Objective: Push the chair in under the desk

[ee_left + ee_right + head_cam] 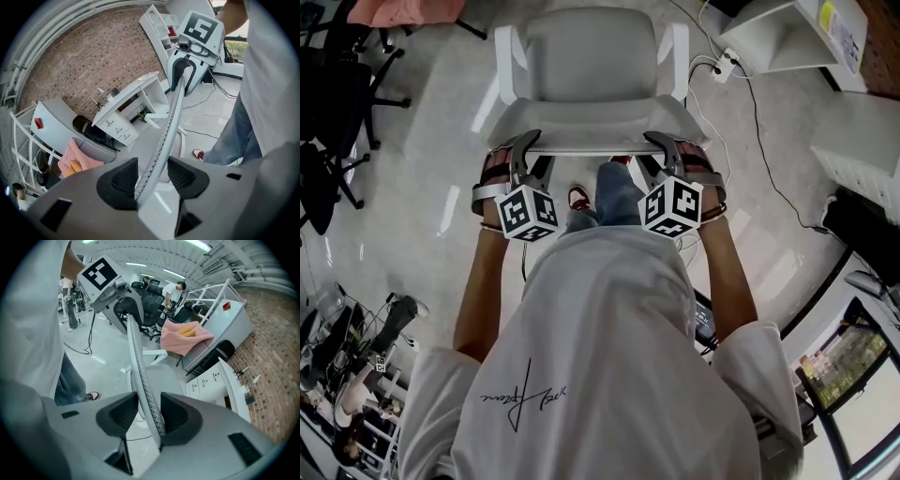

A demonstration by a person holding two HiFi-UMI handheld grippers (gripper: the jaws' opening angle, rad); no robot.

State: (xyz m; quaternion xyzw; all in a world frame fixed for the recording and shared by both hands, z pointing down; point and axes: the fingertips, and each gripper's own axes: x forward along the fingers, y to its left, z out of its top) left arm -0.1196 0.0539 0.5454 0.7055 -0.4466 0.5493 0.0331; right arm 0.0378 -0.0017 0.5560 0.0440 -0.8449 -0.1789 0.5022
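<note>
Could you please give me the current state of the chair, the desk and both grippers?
Chair: upright, seat empty, not under the desk.
Desk: drawers shut.
Left gripper: open, jaws astride the chair's top edge, not clamped.
Right gripper: open, jaws astride the same edge.

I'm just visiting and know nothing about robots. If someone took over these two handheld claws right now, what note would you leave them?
Left claw: open, straddling the top edge of the chair back, not clamped.
Right claw: open, with the same edge between its jaws.
The chair stands on open floor, away from the desk.
Done: both claws are set on the chair back.
Left: push the chair in under the desk.
</note>
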